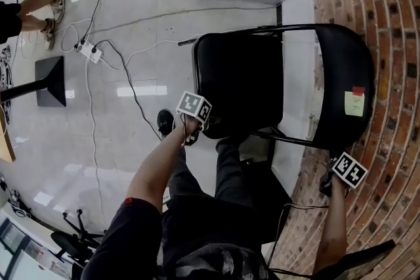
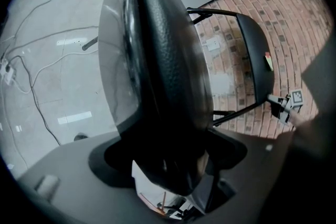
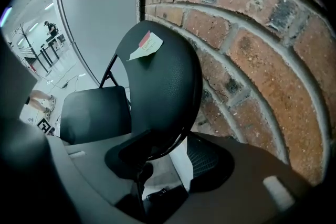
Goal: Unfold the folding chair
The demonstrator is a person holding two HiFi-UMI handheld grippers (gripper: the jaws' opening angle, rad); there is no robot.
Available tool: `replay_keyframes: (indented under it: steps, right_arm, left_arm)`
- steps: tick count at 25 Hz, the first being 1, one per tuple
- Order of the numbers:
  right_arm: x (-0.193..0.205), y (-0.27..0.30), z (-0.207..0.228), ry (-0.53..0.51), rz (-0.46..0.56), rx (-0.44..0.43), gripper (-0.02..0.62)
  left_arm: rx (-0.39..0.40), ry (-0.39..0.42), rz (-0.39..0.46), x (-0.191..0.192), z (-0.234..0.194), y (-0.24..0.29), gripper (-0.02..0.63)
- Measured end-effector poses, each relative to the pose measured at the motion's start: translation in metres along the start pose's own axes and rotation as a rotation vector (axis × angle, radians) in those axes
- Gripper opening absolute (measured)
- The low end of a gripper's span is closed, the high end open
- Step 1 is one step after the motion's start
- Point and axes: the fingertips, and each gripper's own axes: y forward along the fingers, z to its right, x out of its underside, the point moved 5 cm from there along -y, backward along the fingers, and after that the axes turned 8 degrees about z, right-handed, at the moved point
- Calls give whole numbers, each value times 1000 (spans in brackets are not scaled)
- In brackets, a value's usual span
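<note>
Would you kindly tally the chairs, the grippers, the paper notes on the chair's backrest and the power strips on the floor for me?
folding chair: 1
grippers: 2, left gripper and right gripper
notes on the backrest: 2, yellow note and red note
power strip: 1
total: 6

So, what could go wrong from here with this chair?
1. The right gripper holds only an edge of the backrest; it may slip off.
2. The backrest stands close to the brick wall and could scrape it.
3. The person's shoe and a cable lie beside the seat and could get caught.
</note>
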Motion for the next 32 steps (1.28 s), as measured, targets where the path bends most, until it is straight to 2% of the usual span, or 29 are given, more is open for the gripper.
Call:
replay_keyframes:
  steps: [10, 24, 32]
  right_arm:
    - [10, -13, -23, 9, 12, -3, 204]
    - [18, -35, -62, 11, 35, -23, 204]
    - [26, -45, -82, 79, -10, -94, 206]
  left_arm:
    - [-8, -12, -8, 7, -23, -1, 414]
    - [21, -40, -54, 14, -58, -1, 419]
    - [20, -47, -61, 21, -79, -3, 425]
